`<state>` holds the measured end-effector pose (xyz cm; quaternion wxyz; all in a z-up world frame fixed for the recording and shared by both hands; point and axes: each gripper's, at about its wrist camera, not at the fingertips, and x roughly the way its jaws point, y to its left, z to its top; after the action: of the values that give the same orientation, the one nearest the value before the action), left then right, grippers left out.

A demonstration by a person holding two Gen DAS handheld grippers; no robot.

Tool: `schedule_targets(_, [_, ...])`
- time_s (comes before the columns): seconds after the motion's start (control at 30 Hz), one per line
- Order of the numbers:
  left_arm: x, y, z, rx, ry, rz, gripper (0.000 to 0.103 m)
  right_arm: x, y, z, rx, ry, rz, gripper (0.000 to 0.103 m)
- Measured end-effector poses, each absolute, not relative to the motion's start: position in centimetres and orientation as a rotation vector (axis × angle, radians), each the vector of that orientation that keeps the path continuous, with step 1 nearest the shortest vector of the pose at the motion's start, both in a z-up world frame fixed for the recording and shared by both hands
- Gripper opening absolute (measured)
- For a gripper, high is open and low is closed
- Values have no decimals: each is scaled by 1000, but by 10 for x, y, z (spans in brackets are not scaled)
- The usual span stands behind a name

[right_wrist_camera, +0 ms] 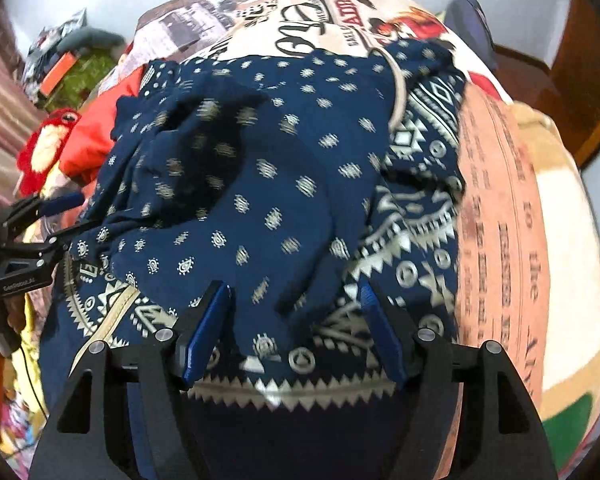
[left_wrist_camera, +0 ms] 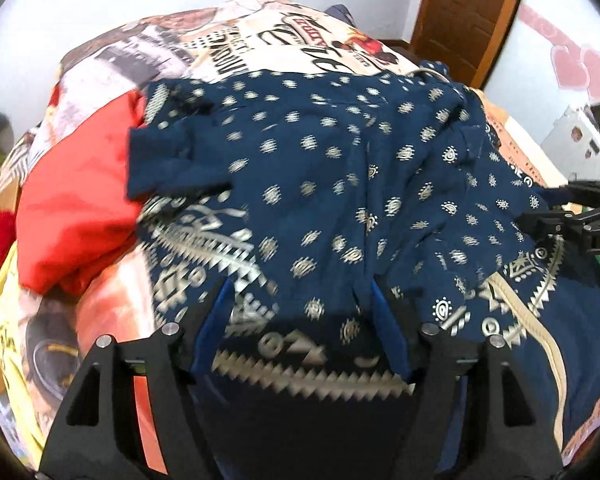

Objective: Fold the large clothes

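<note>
- On printed bedspread (left_wrist_camera: 228, 52): navy patterned cotton garment (left_wrist_camera: 320, 168), rumpled, beside red cloth (left_wrist_camera: 80, 200).
- Left gripper (left_wrist_camera: 300, 304): spread over hem.
- Right gripper (right_wrist_camera: 296, 300): spread likewise.

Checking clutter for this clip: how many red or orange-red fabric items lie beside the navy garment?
2: an orange-red garment against the navy patterned garment's left edge, and a fuzzy red item further left. Others may be hidden underneath.

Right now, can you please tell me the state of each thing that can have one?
Navy patterned garment: crumpled, spread on the bed, partly folded over itself.
Left hand-held gripper: open, over the garment's hem.
Right hand-held gripper: open, over the hem.
Red cloth: bunched beside the garment.
Bed cover: spread flat.
</note>
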<state>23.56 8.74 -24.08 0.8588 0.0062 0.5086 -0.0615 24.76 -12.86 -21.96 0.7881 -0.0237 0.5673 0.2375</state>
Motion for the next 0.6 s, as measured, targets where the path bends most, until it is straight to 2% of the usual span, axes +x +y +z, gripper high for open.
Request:
schedule_targets(0.4, [229, 167, -189, -168, 938, 45, 71, 267, -169, -177, 84, 1111, 428, 65])
schedule_targets(0.6, [255, 205, -207, -363, 950, 43, 71, 294, -186, -176, 158, 1082, 373, 66])
